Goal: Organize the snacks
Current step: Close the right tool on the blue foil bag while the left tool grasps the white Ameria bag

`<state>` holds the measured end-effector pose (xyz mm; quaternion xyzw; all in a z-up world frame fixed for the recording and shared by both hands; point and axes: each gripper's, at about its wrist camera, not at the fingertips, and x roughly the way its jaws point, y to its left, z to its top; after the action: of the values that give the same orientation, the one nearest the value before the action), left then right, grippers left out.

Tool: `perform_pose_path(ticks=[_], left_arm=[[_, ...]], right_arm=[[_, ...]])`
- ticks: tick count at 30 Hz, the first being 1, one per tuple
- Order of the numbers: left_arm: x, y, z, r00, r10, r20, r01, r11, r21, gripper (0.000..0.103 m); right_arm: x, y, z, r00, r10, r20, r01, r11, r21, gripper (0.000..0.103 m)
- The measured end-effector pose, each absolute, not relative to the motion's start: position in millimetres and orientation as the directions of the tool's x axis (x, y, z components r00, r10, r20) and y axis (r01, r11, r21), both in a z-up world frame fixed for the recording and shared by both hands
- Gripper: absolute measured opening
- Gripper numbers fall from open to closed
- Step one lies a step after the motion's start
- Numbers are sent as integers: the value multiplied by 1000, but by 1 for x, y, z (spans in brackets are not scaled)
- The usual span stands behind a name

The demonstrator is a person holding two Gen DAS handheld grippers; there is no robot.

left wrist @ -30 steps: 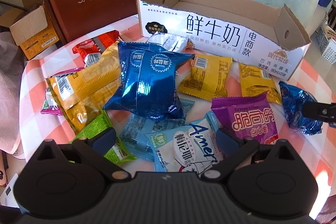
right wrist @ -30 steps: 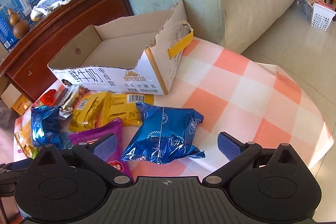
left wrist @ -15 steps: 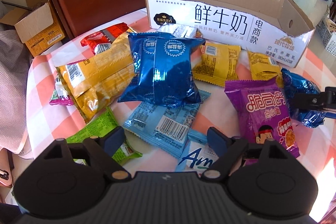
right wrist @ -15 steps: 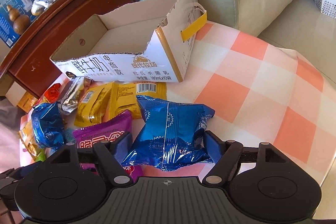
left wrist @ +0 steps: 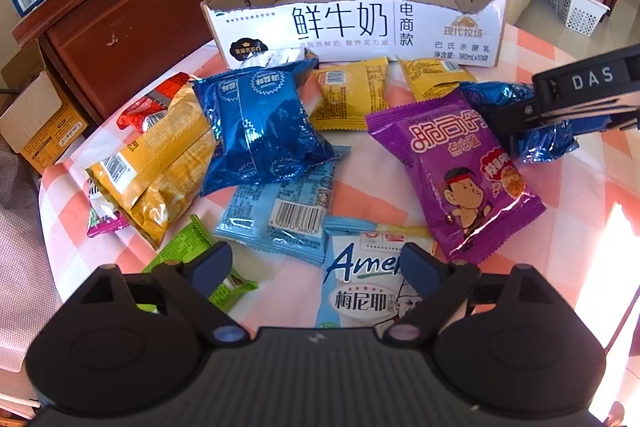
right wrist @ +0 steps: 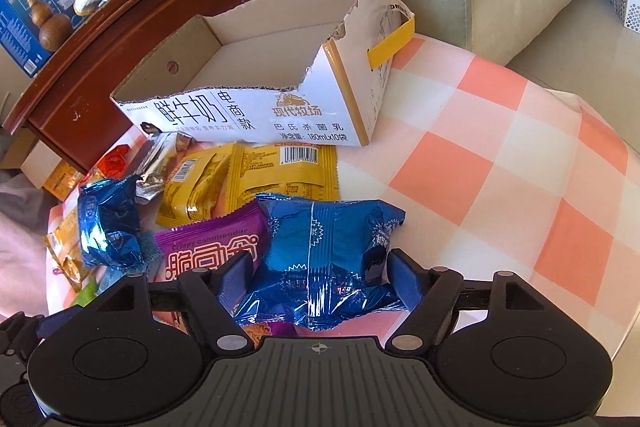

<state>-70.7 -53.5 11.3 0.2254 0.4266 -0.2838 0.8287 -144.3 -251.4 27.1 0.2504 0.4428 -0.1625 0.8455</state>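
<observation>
Two blue snack packets (left wrist: 260, 131) (right wrist: 320, 259), two yellow packets (left wrist: 348, 95) (left wrist: 434, 77), one cardboard box (left wrist: 360, 23)

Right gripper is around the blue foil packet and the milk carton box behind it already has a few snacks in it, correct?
Not quite. The right gripper does have the blue foil packet between its fingers, but the milk carton box is empty: the right wrist view shows only bare cardboard inside. The snacks all lie on the tablecloth.
</observation>
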Motion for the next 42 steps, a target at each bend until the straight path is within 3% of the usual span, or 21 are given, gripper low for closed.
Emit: perform_pose_path(ticks=[11, 16, 21, 25, 29, 32, 37, 42], left_arm=[[-83, -59, 7, 394, -336, -856, 753, 652, 90, 92], [-91, -64, -1, 416, -292, -861, 775, 609, 168, 92], [-83, -60, -3, 402, -290, -868, 758, 637, 139, 93], [-80, -57, -1, 376, -311, -873, 756, 647, 95, 81], [-78, -55, 2, 355, -335, -873, 753, 656, 54, 61], [-78, -55, 5, 362, -334, -870, 745, 665, 54, 50], [-76, -56, 12, 388, -334, -859, 732, 678, 67, 49], [-74, -55, 24, 413, -353, -839, 717, 694, 61, 49]], right_arm=[[-140, -246, 22, 518, -63, -853, 471, 853, 223, 80], [-138, -244, 23, 515, -73, -854, 467, 860, 208, 80], [-138, -243, 23, 514, -72, -855, 459, 865, 203, 80], [-138, -244, 22, 514, -79, -854, 460, 866, 196, 80], [-139, -243, 22, 519, -77, -851, 458, 866, 201, 79], [-141, -243, 23, 525, -82, -847, 451, 871, 195, 73], [-145, -240, 27, 534, -81, -842, 436, 879, 192, 65], [-149, -234, 37, 555, -79, -828, 405, 895, 186, 65]])
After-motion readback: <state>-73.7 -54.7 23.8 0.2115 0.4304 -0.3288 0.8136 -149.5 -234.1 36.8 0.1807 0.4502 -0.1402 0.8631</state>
